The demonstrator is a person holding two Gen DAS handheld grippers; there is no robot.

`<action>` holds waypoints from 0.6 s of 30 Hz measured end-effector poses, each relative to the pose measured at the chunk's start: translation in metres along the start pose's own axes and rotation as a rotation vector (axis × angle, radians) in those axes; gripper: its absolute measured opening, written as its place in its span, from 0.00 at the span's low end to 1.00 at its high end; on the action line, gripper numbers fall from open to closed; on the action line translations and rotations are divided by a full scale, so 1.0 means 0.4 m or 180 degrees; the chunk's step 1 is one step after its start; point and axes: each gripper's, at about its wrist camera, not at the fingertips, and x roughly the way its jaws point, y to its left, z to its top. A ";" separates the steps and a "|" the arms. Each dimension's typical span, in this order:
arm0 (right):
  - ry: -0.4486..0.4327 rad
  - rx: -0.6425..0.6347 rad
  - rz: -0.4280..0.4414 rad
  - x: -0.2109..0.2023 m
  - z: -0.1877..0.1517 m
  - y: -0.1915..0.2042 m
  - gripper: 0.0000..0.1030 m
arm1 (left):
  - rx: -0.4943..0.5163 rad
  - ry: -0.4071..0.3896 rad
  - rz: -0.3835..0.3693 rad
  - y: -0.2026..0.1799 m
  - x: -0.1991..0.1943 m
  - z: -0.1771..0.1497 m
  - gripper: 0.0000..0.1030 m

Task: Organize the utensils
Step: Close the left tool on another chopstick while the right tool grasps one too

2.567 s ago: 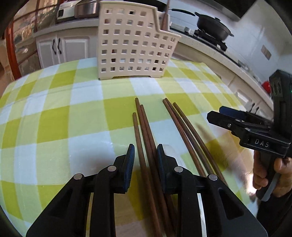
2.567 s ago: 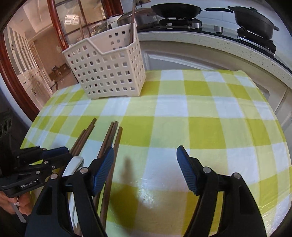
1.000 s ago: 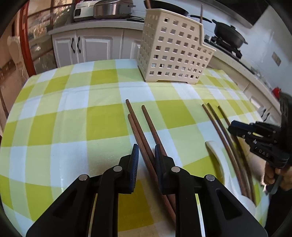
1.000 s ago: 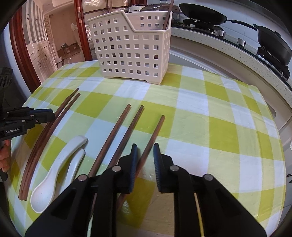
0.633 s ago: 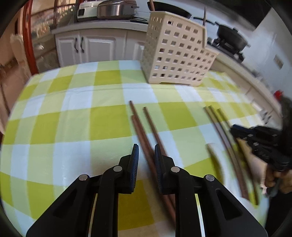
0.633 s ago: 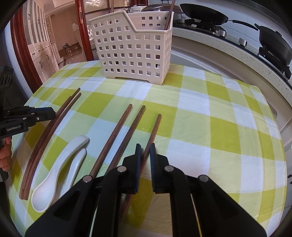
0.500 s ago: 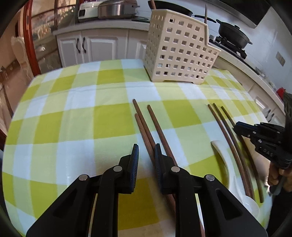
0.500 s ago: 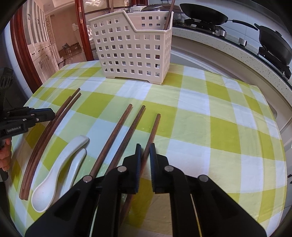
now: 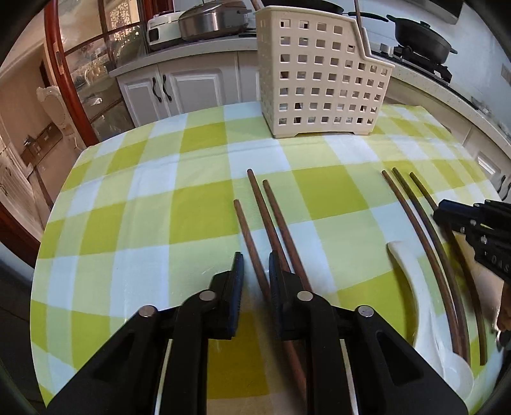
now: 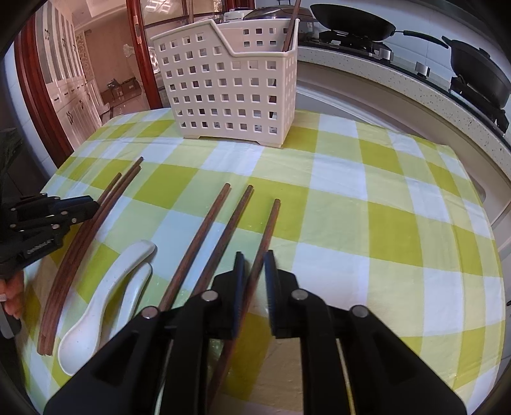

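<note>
- Half a second back the right gripper (image 10: 254, 255) was pinched on the right-hand chopstick (image 10: 271, 223). Its jaws have just been opening, and that stick now lies between the pads with a sliver of cloth showing on each side, so nothing is gripped.
- Both hands are pitched steeply down over the table, with their fingers aimed toward the basket (image 10: 230, 86).
- The left gripper (image 9: 255, 257) has its jaws drawn narrow, closing a little just now. The left-hand chopstick (image 9: 244, 226) runs between them, close to the right pad, and a clear gap remains at the left pad. It is not clamped.
- In the right wrist view, fingers of the person's left hand (image 10: 12, 297) curl round that tool's handle at the picture's left edge.
- All the chopsticks are slim, dark brown wooden rods with a visible grain, and they lie flat on the checked yellow-green and white tablecloth (image 10: 383, 223).
- Two glossy white spoons (image 10: 105, 287), smooth and ceramic-looking, lie nested between the two groups of chopsticks.
- The basket is cream plastic, boxy, with square holes and a stepped rim. It stands upright at the far edge of the cloth with one upright stick (image 10: 290, 28) in its corner.
</note>
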 end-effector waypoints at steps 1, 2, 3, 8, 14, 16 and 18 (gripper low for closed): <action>0.0001 -0.0008 0.0017 0.000 0.000 0.003 0.24 | 0.0054 0.0005 0.0003 0.000 0.002 0.004 0.11; 0.0004 -0.0036 0.0020 0.001 0.000 0.010 0.29 | 0.0094 0.0012 -0.0005 0.000 0.003 0.006 0.11; 0.0005 -0.0059 0.0010 0.001 0.000 0.017 0.33 | 0.0129 0.0025 -0.0021 0.005 0.004 0.009 0.10; 0.0027 0.0006 0.0017 0.000 0.001 0.021 0.34 | 0.0045 0.0038 -0.0069 0.048 0.007 0.013 0.05; 0.0054 0.0157 -0.0092 -0.012 -0.009 0.013 0.33 | -0.0007 0.0052 -0.0091 0.057 0.002 0.005 0.06; 0.0047 0.0176 -0.0154 -0.017 -0.017 0.012 0.32 | -0.0041 0.0044 -0.0085 0.057 -0.004 -0.005 0.06; 0.0038 0.0180 -0.0239 -0.022 -0.026 0.017 0.30 | -0.0081 0.0034 -0.0065 0.056 -0.007 -0.010 0.06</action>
